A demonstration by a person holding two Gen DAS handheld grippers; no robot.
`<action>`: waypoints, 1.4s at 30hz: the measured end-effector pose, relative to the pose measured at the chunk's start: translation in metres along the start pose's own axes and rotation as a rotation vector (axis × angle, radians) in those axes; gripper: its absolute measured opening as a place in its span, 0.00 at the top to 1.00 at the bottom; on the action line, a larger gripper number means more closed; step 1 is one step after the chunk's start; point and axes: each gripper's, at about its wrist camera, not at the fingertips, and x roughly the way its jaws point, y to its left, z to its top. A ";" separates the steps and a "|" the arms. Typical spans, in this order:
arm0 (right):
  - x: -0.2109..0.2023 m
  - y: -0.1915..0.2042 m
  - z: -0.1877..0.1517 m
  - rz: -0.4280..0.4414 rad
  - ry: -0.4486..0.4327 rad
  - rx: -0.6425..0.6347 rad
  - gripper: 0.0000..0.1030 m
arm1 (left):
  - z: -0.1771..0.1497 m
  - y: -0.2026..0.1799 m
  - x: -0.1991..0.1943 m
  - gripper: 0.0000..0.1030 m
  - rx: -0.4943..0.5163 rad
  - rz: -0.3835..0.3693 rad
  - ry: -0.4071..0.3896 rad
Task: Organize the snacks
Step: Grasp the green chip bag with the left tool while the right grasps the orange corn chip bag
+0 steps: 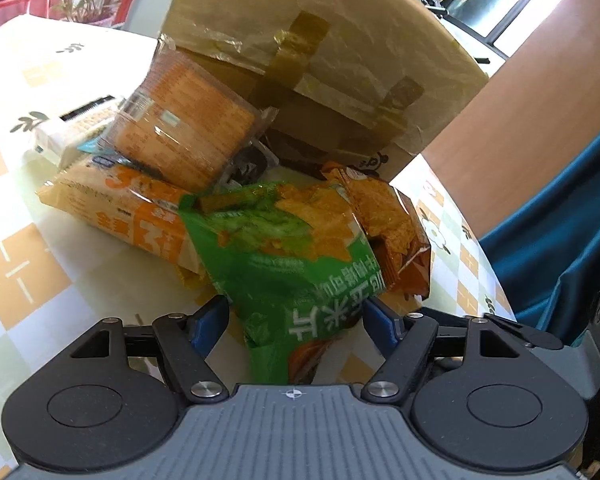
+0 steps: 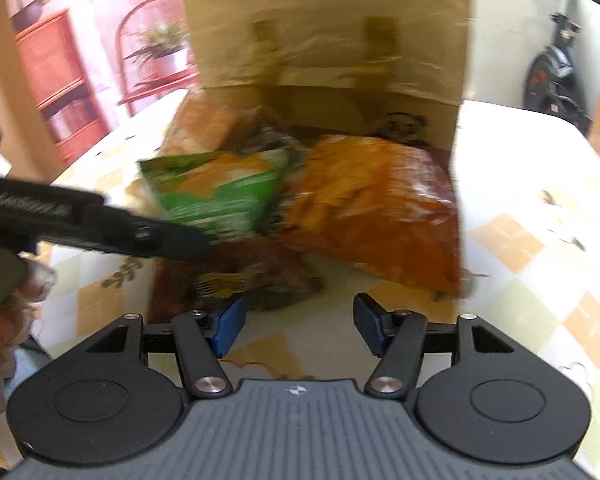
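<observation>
Red shelf unit [image 2: 56,84] w/ potted plants [image 2: 160,44], windows [image 1: 512,4], patterned tablecloth [image 1: 16,272], daylight.

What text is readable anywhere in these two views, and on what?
"米": green bag, white print, upside down; neighbouring characters unclear.
Long orange pack: large characters cut off, unreadable.
Clear-wrapped orange pack: print too small.
Left claw, side lettering in right wrist view: blurred.
</observation>
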 end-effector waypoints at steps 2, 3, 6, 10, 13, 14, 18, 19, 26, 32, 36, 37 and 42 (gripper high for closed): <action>-0.005 -0.010 -0.001 -0.034 -0.010 0.026 0.39 | 0.001 0.000 -0.001 0.26 -0.005 0.004 -0.012; -0.007 -0.014 0.000 -0.048 -0.016 0.036 0.39 | 0.002 0.000 -0.003 0.26 -0.006 0.005 -0.018; -0.017 -0.028 0.003 -0.080 -0.052 0.069 0.39 | 0.004 0.000 -0.007 0.24 -0.011 -0.002 -0.040; -0.032 -0.045 0.014 -0.100 -0.139 0.121 0.38 | 0.007 0.000 -0.006 0.21 -0.010 -0.006 -0.051; -0.031 -0.057 0.027 -0.088 -0.177 0.182 0.29 | 0.008 -0.001 -0.001 0.20 -0.005 0.005 -0.043; -0.028 -0.061 0.031 -0.080 -0.188 0.200 0.29 | 0.008 0.000 0.000 0.20 -0.006 0.005 -0.042; -0.012 -0.070 0.044 -0.063 -0.214 0.251 0.25 | 0.008 0.000 0.003 0.19 0.006 0.006 -0.044; -0.007 -0.072 0.047 -0.054 -0.214 0.262 0.25 | 0.008 0.000 0.004 0.19 0.010 0.005 -0.045; 0.027 -0.073 0.051 -0.004 -0.178 0.277 0.14 | 0.006 0.001 0.011 0.16 0.023 -0.010 -0.037; 0.032 -0.070 0.038 -0.023 -0.229 0.296 0.14 | 0.005 -0.003 0.015 0.15 0.035 -0.024 -0.033; 0.029 -0.070 0.034 -0.003 -0.260 0.277 0.31 | 0.006 -0.004 0.018 0.15 0.033 -0.037 -0.028; 0.027 -0.070 0.033 -0.006 -0.266 0.269 0.33 | 0.006 -0.005 0.018 0.15 0.034 -0.040 -0.027; 0.022 -0.072 0.027 -0.004 -0.282 0.263 0.36 | 0.006 -0.007 0.025 0.13 0.042 -0.050 -0.019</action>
